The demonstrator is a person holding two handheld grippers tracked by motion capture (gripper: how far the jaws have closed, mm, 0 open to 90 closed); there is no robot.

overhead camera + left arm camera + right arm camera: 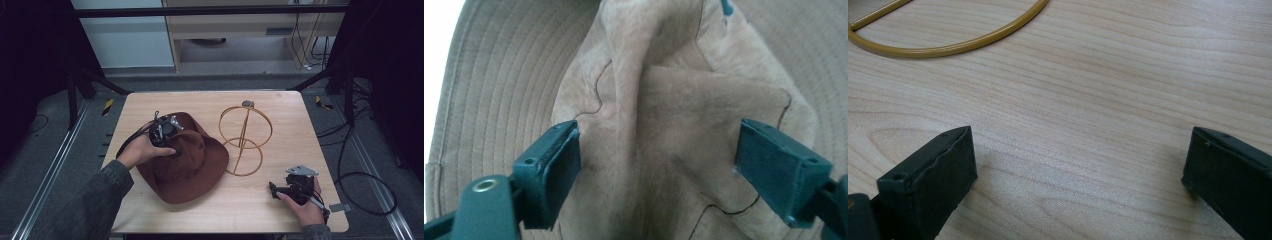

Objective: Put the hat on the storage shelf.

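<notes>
We saw one brown suede brimmed hat (187, 165) between our left gripper's (656, 155) wide, unpressing jaws; our right gripper (1078, 175) gaped empty near one gold wire stand (244, 140).

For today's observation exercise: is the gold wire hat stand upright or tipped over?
Upright. The gold wire hat stand rests on its lower ring on the wooden table, its upper ring raised, beside the brown suede hat.

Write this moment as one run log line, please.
left hand-held gripper: open over hat crown | right hand-held gripper: open above table | stand: upright beside hat
</notes>
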